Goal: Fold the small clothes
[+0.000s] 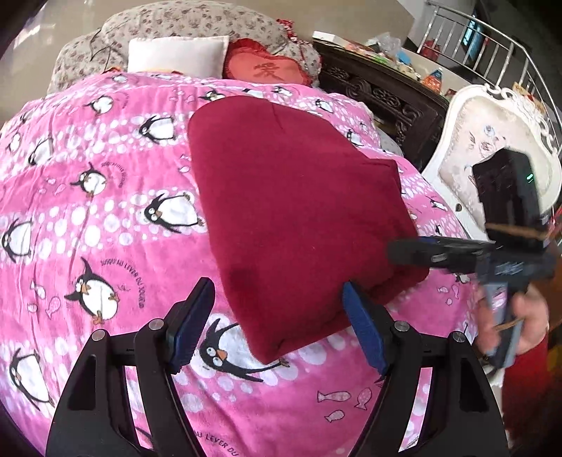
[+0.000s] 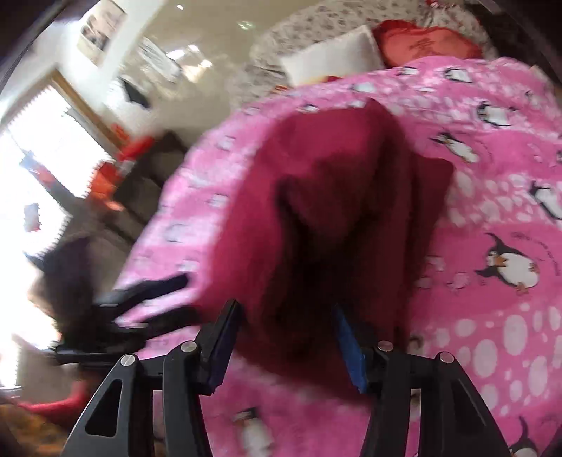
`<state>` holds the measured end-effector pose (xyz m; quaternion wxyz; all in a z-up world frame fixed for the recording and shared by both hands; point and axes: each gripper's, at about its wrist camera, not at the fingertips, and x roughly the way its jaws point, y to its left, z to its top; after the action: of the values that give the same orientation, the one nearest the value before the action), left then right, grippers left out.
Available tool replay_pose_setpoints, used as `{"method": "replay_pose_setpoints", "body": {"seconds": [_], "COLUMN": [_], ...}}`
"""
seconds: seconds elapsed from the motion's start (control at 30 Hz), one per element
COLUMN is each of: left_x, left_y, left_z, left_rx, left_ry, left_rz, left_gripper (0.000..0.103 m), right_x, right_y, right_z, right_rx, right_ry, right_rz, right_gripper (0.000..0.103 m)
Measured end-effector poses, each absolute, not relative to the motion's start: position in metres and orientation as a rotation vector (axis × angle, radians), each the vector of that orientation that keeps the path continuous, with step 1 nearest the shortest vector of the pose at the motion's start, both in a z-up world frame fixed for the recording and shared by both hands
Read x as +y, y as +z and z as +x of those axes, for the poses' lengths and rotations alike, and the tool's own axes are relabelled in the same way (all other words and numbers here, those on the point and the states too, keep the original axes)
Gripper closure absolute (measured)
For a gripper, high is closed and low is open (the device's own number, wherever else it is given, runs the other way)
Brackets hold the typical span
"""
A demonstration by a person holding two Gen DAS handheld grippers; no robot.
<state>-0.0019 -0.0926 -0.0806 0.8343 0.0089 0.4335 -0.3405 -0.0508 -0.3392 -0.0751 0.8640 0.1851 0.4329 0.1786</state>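
A dark red garment (image 1: 298, 211) lies folded on the pink penguin blanket (image 1: 87, 218). My left gripper (image 1: 277, 327) hovers at its near corner, jaws wide apart, and the corner lies between the blue pads without being pressed. At the garment's right edge is my right gripper (image 1: 395, 255), with a hand (image 1: 530, 316) holding it. In the blurred right wrist view the right gripper (image 2: 286, 346) stands with jaws apart just above the red garment (image 2: 333, 197), whose near part fills the gap. The left gripper (image 2: 179, 298) shows at the left.
Pillows sit at the bed's head: a floral bolster (image 1: 168, 28), a white one (image 1: 175, 52) and a red heart cushion (image 1: 267, 66). A dark carved cabinet (image 1: 379, 95) and a white ornate chair (image 1: 491, 140) stand right of the bed. A sofa (image 2: 140, 186) and bright window (image 2: 45, 147) lie beyond.
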Motion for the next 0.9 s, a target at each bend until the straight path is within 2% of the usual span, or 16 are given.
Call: {"method": "replay_pose_setpoints", "body": {"seconds": [0.1,0.13,0.17,0.23,0.3,0.33,0.43,0.53,0.6,0.63,0.67,0.7,0.73,0.9], "left_x": [-0.09,-0.09,-0.09,-0.09,-0.089,-0.089,-0.091,-0.102,-0.106,-0.106,-0.104,-0.102,-0.1,-0.089], "left_y": [-0.08,-0.08,-0.079,-0.074,-0.068,-0.065,-0.062,-0.073,-0.078,-0.078,-0.075,-0.074,-0.072,-0.068], "left_z": [-0.004,-0.004,-0.003,-0.001,-0.002,-0.002,-0.006,-0.004,-0.006,-0.007,-0.011,-0.012,-0.014,-0.008], "left_rx": [0.915,0.918,0.921,0.92,0.91,0.901,0.881,0.922,0.937,0.933,0.922,0.914,0.901,0.893], "left_ry": [-0.707,-0.703,-0.697,-0.691,-0.7,-0.704,-0.713,-0.716,-0.705,-0.71,-0.72,-0.723,-0.722,-0.688], "left_rz": [0.024,0.023,0.018,-0.009,-0.031,-0.037,-0.039,-0.024,-0.012,-0.013,-0.009,-0.004,0.004,-0.003], "left_gripper": [0.028,0.028,0.028,0.028,0.028,0.028,0.027,0.027,0.027,0.027,0.027,0.027,0.027,0.027], "right_x": [-0.338,-0.338,-0.335,-0.337,-0.344,-0.348,-0.359,-0.372,-0.383,-0.383,-0.379,-0.375,-0.368,-0.342], "right_y": [-0.082,-0.084,-0.084,-0.075,-0.057,-0.047,-0.029,-0.046,-0.051,-0.05,-0.046,-0.044,-0.042,-0.066], "right_z": [-0.043,-0.04,-0.038,-0.041,-0.056,-0.067,-0.098,-0.098,-0.098,-0.099,-0.101,-0.101,-0.1,-0.066], "right_rx": [0.873,0.86,0.859,0.831,0.779,0.752,0.721,0.766,0.732,0.71,0.687,0.684,0.695,0.807], "right_ry": [0.418,0.435,0.443,0.432,0.425,0.411,0.334,0.282,0.322,0.353,0.4,0.419,0.431,0.424], "right_rz": [0.459,0.468,0.455,0.421,0.401,0.373,0.301,0.322,0.452,0.49,0.51,0.506,0.49,0.461], "right_gripper": [0.05,0.058,0.074,0.084,0.088,0.096,0.096,0.096,0.09,0.074,0.049,0.041,0.037,0.037]}}
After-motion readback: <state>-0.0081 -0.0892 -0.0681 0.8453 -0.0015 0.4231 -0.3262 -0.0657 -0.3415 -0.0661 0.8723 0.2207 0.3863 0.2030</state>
